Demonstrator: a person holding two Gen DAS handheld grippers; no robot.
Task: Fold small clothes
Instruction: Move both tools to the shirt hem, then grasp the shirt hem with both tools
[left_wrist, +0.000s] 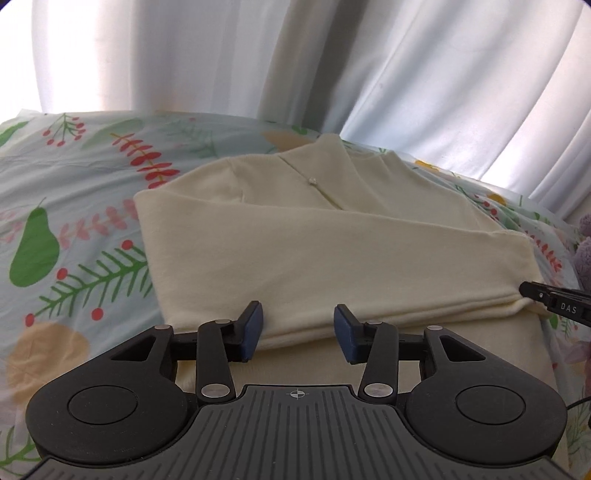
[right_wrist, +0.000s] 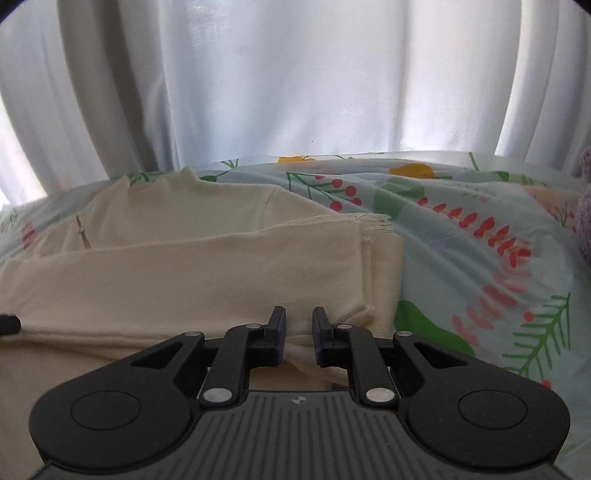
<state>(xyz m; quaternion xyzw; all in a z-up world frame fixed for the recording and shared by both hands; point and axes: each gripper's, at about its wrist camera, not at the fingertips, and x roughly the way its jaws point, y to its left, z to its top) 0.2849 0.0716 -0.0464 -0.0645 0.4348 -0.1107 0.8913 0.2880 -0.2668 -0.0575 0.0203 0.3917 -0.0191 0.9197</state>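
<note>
A cream-coloured garment (left_wrist: 314, 236) lies partly folded on the bed, its lower part turned up over the body; it also shows in the right wrist view (right_wrist: 184, 266). My left gripper (left_wrist: 298, 332) is open, its blue pads either side of the folded near edge, holding nothing. My right gripper (right_wrist: 298, 332) is partly open at the garment's right near corner, cloth lying between its fingers without being pinched. The right gripper's tip shows at the right edge of the left wrist view (left_wrist: 554, 301), touching the fold's right end.
The bed has a pale blue sheet (left_wrist: 74, 221) printed with leaves, berries and pears, also seen in the right wrist view (right_wrist: 480, 240). White curtains (right_wrist: 295, 74) hang behind the bed. A purple fuzzy object (left_wrist: 585, 254) sits at the far right.
</note>
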